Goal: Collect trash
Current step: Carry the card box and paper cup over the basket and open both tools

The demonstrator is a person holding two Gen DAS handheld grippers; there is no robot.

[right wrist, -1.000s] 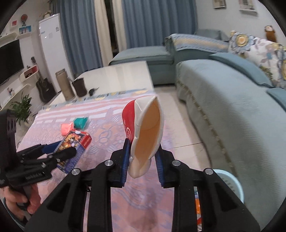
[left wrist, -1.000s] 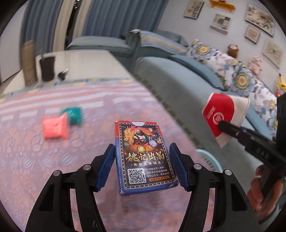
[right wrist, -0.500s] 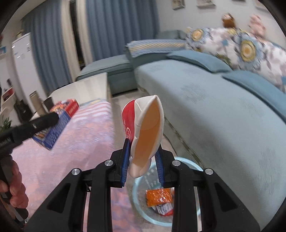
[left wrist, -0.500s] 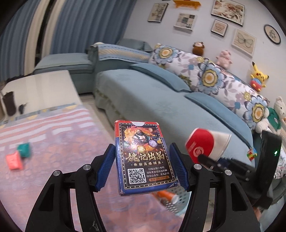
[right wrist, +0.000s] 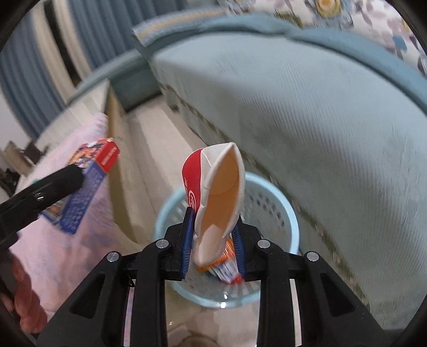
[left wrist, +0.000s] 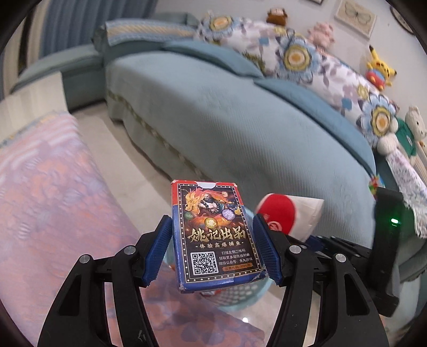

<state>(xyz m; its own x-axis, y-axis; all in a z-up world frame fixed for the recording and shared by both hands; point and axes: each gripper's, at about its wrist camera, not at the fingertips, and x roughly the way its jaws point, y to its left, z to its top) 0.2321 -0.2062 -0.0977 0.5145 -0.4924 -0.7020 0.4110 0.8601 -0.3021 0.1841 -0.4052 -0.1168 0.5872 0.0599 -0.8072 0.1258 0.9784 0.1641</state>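
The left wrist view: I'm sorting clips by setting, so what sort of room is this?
Most likely a home living room. A long blue sofa runs across it with flowered cushions and soft toys along its back, framed pictures hang on the wall, and a plastic waste basket stands on the floor.

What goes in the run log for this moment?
left gripper: shut on card box | right gripper: shut on paper cup, above basket

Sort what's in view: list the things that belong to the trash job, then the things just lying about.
Job: card box in left gripper; squashed paper cup in right gripper; blue bin; wrappers inside it.
Lying about: sofa; plush toys; patterned cloth.
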